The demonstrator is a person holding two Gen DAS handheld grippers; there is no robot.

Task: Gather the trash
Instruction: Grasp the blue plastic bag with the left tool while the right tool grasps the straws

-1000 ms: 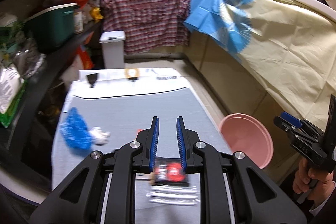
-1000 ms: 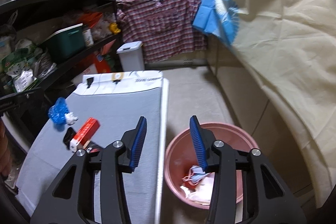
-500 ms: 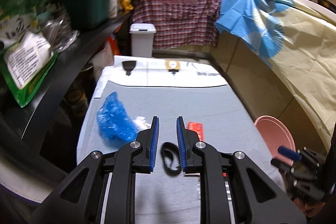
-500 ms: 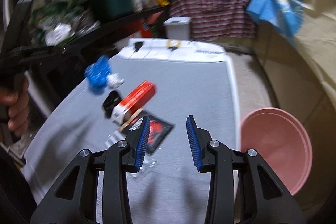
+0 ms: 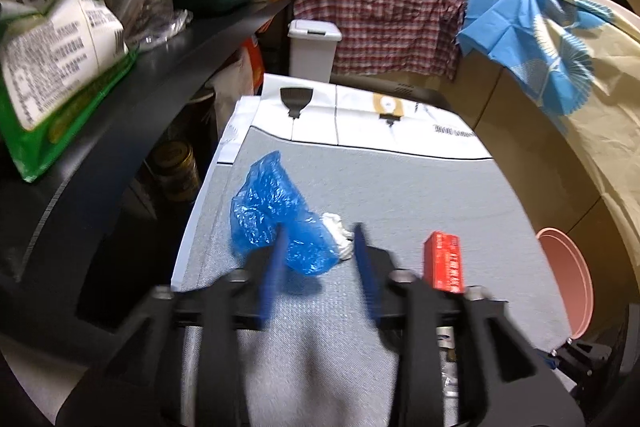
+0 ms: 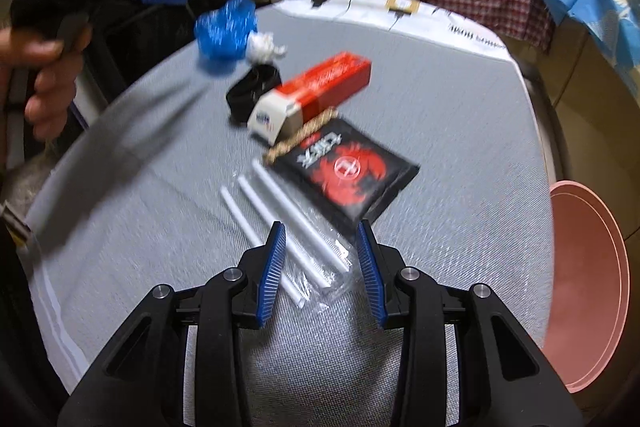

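A crumpled blue plastic bag (image 5: 272, 211) lies on the grey table mat (image 5: 400, 187) with a white tissue wad (image 5: 339, 231) beside it. My left gripper (image 5: 319, 229) hovers just before them; its jaws are opening and the bag's near end shows between the fingers, not pressed. A red box (image 5: 444, 261) lies to the right. My right gripper (image 6: 320, 227) is open over white straws in a clear wrapper (image 6: 288, 219), whose near end lies between the fingers. Beyond them are a black-and-red packet (image 6: 348, 171), the red box (image 6: 320, 91), a black band (image 6: 250, 93) and the blue bag (image 6: 226, 27).
A pink basin (image 6: 588, 259) stands on the floor to the right of the table. Dark shelves (image 5: 132, 75) packed with goods run along the left. A small white bin (image 5: 314, 47) stands beyond the far end. A hand (image 6: 44, 79) holds the left gripper at the table's left edge.
The left gripper moved left and down to the blue bag and its jaws widened. The right gripper swung from above the pink basin to low over the straws on the table.
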